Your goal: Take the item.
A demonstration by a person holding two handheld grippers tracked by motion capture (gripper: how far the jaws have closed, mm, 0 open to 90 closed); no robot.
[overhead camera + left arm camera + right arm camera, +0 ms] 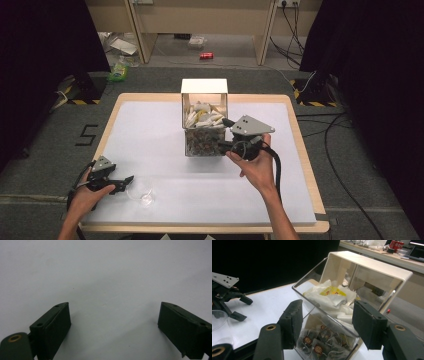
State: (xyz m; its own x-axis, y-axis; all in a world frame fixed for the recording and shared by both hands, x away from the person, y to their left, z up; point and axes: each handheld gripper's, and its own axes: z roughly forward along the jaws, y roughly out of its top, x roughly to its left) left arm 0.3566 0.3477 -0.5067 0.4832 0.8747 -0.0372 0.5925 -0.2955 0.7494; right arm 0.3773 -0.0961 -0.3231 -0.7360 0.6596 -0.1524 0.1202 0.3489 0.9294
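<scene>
Left gripper [131, 179]: low at the left of the high view, black, with a grey three-cornered plate on top. In its own view the two flat matte blocks stand far apart with nothing between them, over the bare white mat.
Small clear dish [144, 196]: thin transparent plastic, round, lying on the mat just to the right of the left gripper's tips, in the lower left part of the high view. I cannot tell if they touch.
Table [302, 150]: light wooden edge, covered by a smooth white mat [150, 130].
Right gripper [226, 134]: at the centre right of the high view, held by a hand that comes from the bottom. Its jaws are partly spread and pinch nothing.
Clear box [204, 127]: a cube with transparent, shiny walls and a cream top frame, in the upper middle of the high view. Upper layer is white paper sachets [332, 300], one with yellow print; lower layer is tea bags [318, 345] with round dark labels.
Box and right gripper: in the right gripper view the box's near corner appears between the two black pads, a little beyond them, not pressed.
</scene>
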